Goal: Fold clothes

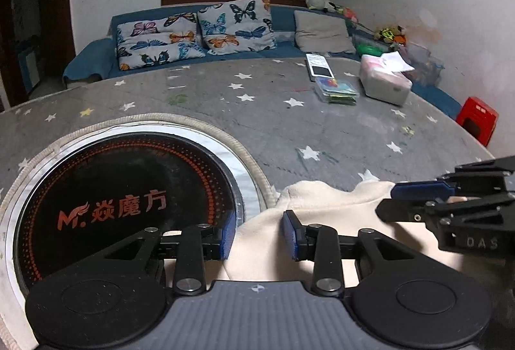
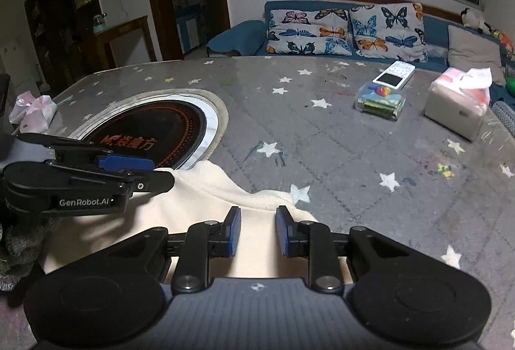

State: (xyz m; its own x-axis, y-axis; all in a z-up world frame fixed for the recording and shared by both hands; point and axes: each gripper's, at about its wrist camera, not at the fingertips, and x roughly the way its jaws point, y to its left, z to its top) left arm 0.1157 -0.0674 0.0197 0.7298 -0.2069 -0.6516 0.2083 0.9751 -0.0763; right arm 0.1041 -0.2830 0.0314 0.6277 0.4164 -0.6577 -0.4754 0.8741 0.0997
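While part-open, both grippers straddle cream garment

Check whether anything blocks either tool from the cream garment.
Nothing visible does. The soft cream fleece garment lies right between the fingers of both the left tool and the right tool.

Garment soft fleecy cloth; tablecloth quilted, matt; cooktop glossy glass.
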